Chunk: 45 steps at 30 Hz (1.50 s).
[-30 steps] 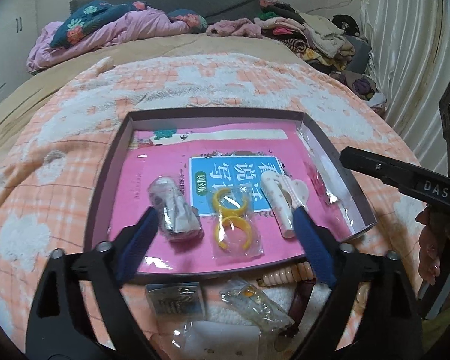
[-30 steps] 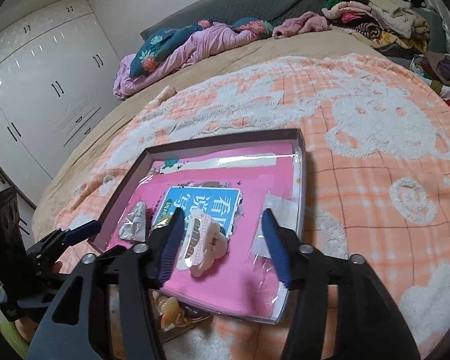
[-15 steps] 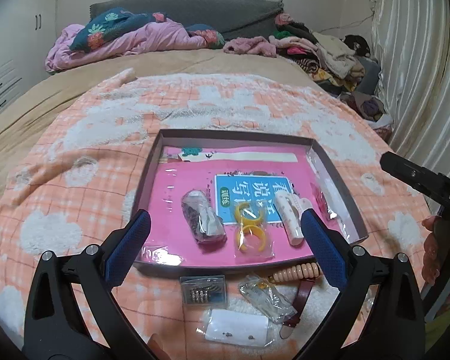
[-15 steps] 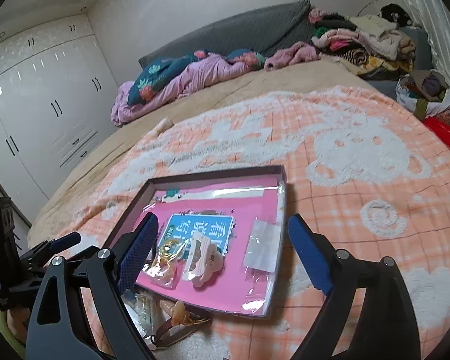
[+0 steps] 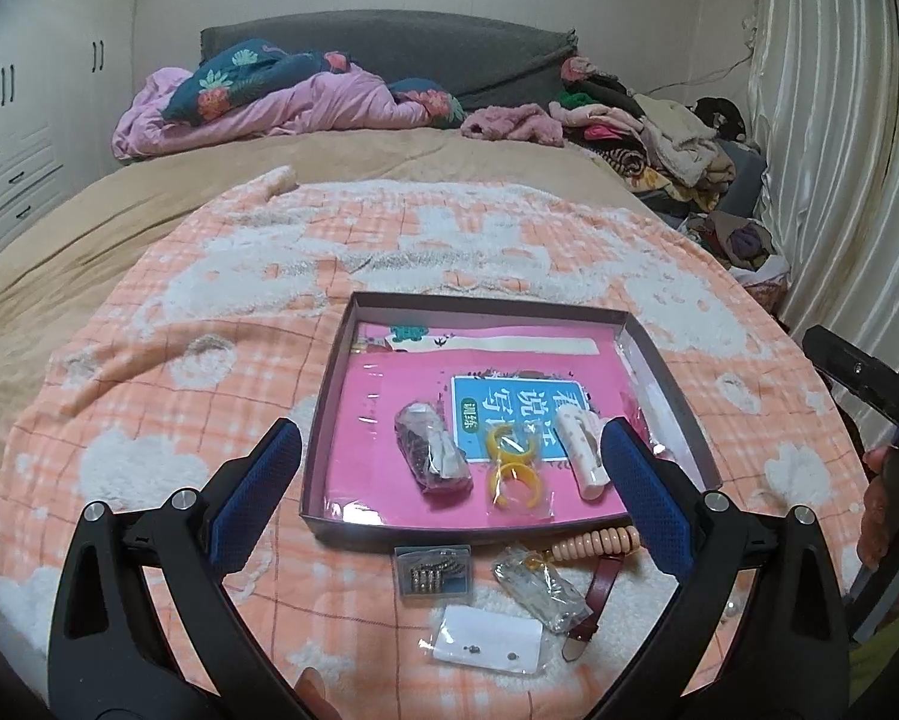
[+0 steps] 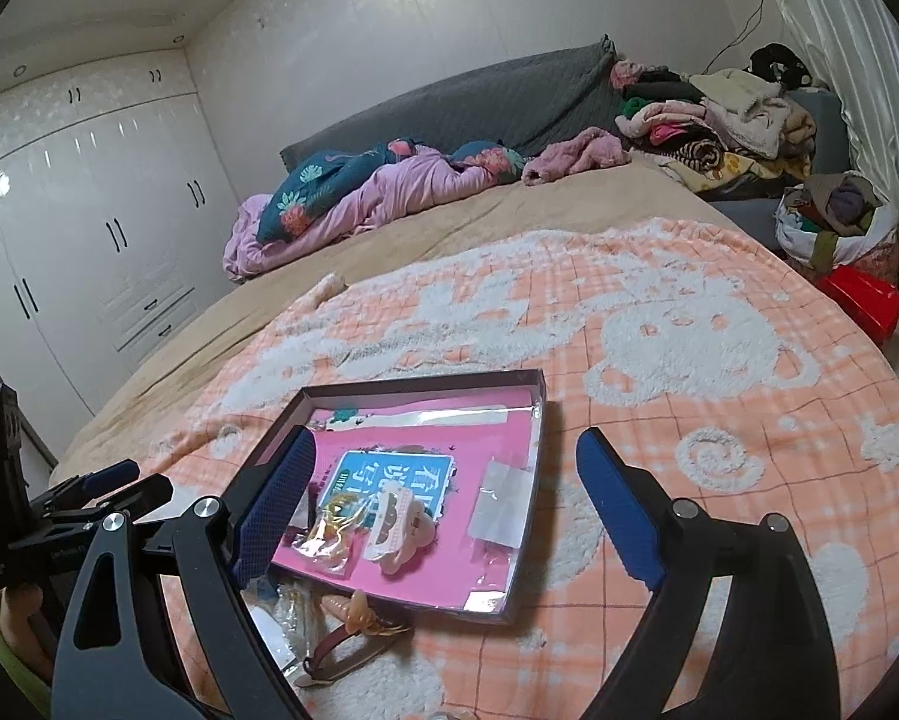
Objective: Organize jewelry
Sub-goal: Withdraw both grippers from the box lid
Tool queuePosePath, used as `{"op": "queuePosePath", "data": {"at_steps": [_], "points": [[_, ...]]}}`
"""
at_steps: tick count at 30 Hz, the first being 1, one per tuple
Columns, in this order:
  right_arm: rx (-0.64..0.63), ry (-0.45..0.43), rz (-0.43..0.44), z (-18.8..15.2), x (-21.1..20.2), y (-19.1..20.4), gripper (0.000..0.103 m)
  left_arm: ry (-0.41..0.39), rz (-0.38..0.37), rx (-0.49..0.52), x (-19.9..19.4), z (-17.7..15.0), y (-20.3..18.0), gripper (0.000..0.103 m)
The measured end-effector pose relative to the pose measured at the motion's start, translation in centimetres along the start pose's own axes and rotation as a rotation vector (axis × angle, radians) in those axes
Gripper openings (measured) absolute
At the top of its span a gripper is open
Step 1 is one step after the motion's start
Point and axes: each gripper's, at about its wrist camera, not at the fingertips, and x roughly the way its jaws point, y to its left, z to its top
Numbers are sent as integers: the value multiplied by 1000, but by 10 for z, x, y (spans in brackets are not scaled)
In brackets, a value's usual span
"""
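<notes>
I'm holding both tongs above the near edge of the blanket, short of the shallow box.

Left gripper: jaws spread wide, nothing between them. Right gripper: its jaws have just been opening, nothing between them either, and the cream hair clip is lying in the box under that gap.

Loose pieces are sitting on the blanket just outside the box's near wall, below and ahead of the left gripper, which I judge nearer to them.

Counting in the box:
- one bagged dark bundle
- one bag with two yellow rings
- one hair clip, long axis running toward the far wall
- one clear flat packet by the right wall

Counting outside:
- one small case
- one white earring card
- one bagged chain
- one peach beaded piece, lying along the near wall
- one brown strap
</notes>
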Motion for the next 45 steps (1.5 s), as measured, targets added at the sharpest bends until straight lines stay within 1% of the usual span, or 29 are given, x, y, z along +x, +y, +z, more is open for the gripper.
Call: {"op": "queuePosePath", "data": {"at_steps": [7, 12, 16, 23, 33, 45], "points": [[6, -13, 13, -1, -14, 5, 88, -26, 0, 6, -16, 0, 0, 93], [8, -11, 16, -4, -23, 8, 88, -26, 6, 9, -22, -3, 3, 93], [20, -12, 39, -6, -32, 11, 88, -27, 14, 8, -30, -7, 7, 93], [-5, -13, 57, -11, -45, 25, 88, -27, 17, 8, -41, -14, 12, 93], [-18, 56, 95, -27, -39, 44, 88, -14, 21, 12, -48, -28, 22, 93], [-15, 154, 136, -51, -21, 61, 87, 18, 5, 25, -48, -45, 25, 93]]}}
